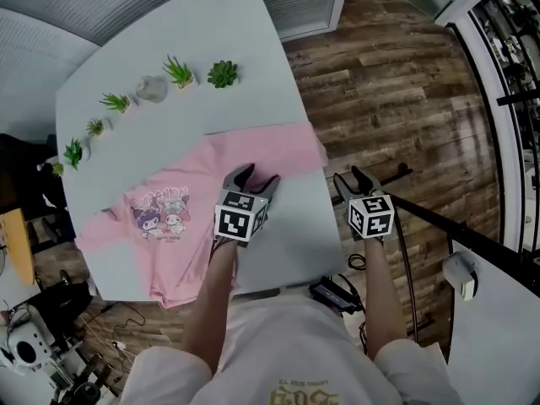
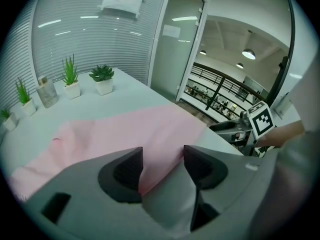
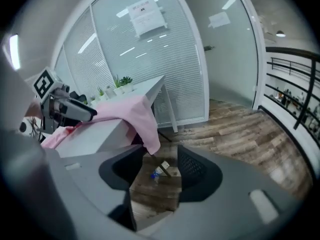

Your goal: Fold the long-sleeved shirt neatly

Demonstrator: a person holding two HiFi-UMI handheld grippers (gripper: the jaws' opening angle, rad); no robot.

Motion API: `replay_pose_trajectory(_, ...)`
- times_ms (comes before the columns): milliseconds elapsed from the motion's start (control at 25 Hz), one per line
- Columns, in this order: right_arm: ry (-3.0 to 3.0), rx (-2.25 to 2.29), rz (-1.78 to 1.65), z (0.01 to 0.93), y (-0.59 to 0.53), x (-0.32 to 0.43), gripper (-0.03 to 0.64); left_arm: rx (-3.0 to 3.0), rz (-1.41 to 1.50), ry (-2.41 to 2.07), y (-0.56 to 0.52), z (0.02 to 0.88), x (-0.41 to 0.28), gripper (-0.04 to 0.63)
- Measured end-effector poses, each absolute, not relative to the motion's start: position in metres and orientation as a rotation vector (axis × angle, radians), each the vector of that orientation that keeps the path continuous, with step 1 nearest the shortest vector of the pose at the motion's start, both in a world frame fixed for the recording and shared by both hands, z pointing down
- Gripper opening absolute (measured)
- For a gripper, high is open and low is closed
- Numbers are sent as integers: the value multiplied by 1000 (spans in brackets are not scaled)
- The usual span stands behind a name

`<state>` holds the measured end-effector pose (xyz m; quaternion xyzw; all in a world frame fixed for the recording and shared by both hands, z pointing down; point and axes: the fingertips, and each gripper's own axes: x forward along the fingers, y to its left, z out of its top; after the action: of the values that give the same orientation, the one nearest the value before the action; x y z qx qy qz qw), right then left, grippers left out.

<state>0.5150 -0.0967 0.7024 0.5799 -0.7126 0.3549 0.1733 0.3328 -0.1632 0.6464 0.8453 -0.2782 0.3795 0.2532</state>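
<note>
Left tool (image 1: pixel 256 177) angled down over shirt (image 1: pixel 202 171), right tool (image 1: pixel 351 177) beyond table (image 1: pixel 169 125)

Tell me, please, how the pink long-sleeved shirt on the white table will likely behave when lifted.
The pink long-sleeved shirt is probably floppy: one end droops off the white table. It is likely light too, being thin cloth that lies flat.

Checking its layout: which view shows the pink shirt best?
The head view: the pink shirt lies spread across the table, print visible. The left gripper view shows only plain fabric; the right gripper view, one part hanging over the edge.
</note>
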Motion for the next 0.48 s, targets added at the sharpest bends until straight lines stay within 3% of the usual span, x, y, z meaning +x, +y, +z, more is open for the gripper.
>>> replay_pose_trajectory(120, -2022, 1595, 934, 707, -102, 514, 221, 2285, 1022, -798, -167, 647, 331, 238)
replay_pose_trajectory(480, -2044, 1522, 827, 710, -117, 505, 219, 2214, 989, -989, -182, 647, 317, 52)
